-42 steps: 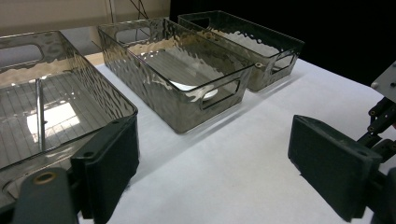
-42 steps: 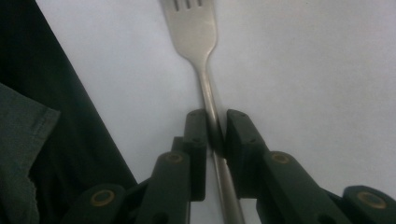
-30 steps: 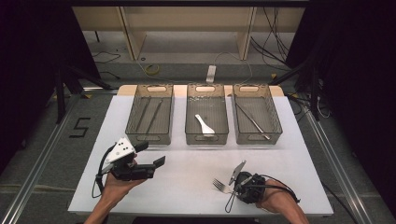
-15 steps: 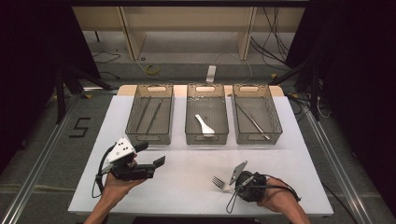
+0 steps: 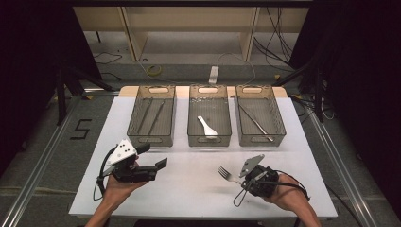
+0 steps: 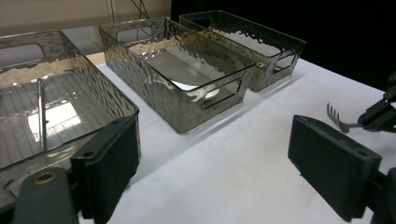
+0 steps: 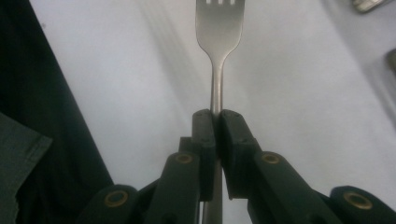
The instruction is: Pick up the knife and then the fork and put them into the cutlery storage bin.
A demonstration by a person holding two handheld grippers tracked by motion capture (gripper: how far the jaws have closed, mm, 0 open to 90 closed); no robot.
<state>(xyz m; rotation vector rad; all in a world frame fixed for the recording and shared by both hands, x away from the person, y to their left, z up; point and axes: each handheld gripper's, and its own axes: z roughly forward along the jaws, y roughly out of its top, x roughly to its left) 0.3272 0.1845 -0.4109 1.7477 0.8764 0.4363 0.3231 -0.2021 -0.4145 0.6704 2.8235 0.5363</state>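
High view: a fork gripped over the white tabletop (image 5: 198, 184), in front of three clear bins.

At left, the left gripper (image 5: 152, 166) hovered above the tabletop, jaws spread wide with nothing between them. Beyond stood the left bin (image 5: 152, 116) with thin rods, the middle bin (image 5: 209, 115) with a white spoon (image 5: 207, 127), and the right bin (image 5: 259, 115). At right, the right gripper (image 5: 244, 179) was clenched on the metal fork (image 5: 226, 174), handle between its jaws, tines pointing left, just above the tabletop.

three bins in a row on the table (image 5: 198, 184); spoon (image 5: 207, 127) in middle bin (image 5: 209, 115), fork (image 5: 228, 175) before it, rightward.
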